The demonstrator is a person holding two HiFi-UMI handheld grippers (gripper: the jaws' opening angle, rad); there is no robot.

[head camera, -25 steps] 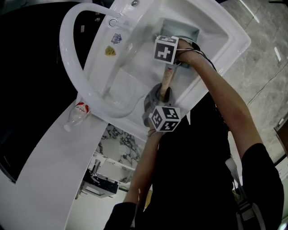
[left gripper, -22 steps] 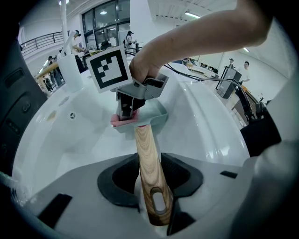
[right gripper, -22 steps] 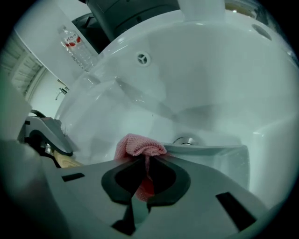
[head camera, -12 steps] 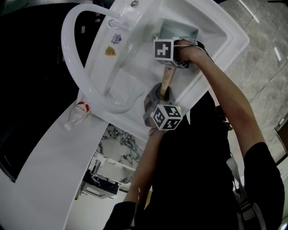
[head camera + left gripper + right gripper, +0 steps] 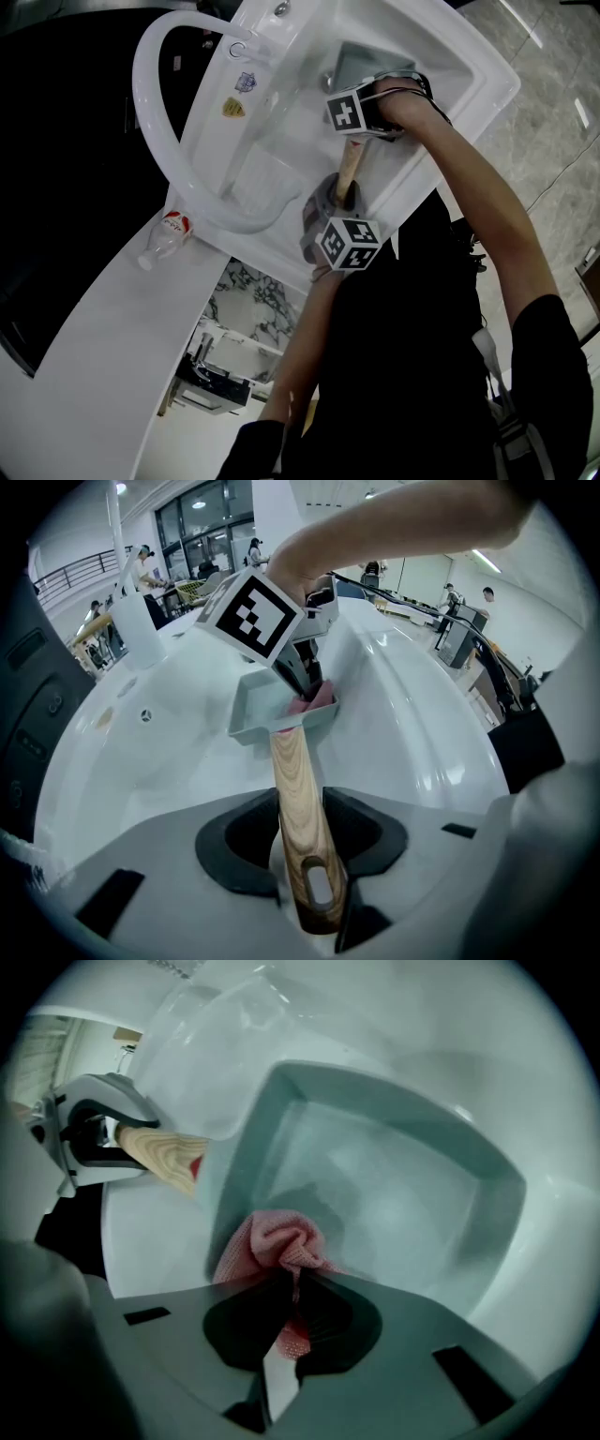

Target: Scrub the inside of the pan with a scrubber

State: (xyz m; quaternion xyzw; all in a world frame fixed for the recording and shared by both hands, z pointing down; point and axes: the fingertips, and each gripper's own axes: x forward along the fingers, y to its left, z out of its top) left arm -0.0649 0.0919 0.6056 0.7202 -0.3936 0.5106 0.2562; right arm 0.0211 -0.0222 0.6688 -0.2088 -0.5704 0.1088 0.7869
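Observation:
A square grey-green pan (image 5: 375, 58) with a wooden handle (image 5: 347, 169) lies in the white sink (image 5: 469, 66). My left gripper (image 5: 342, 192) is shut on the handle (image 5: 298, 799), near its end with the hanging slot. My right gripper (image 5: 292, 1302) is shut on a pink mesh scrubber (image 5: 277, 1241). It holds the scrubber inside the pan (image 5: 394, 1176), against the wall on the handle side. In the left gripper view the scrubber (image 5: 314, 697) shows just past the pan's (image 5: 258, 710) near rim, under the right gripper (image 5: 302, 682). The pan floor under the scrubber is hidden.
A thick white hose (image 5: 150, 112) loops over the sink's left rim. A clear plastic bottle with a red label (image 5: 164, 239) lies on the white counter beside the sink. The sink walls stand close around the pan.
My right gripper has shifted and tilted over the pan with the scrubber, its marker cube now turned. The left gripper and the handle have stayed put.

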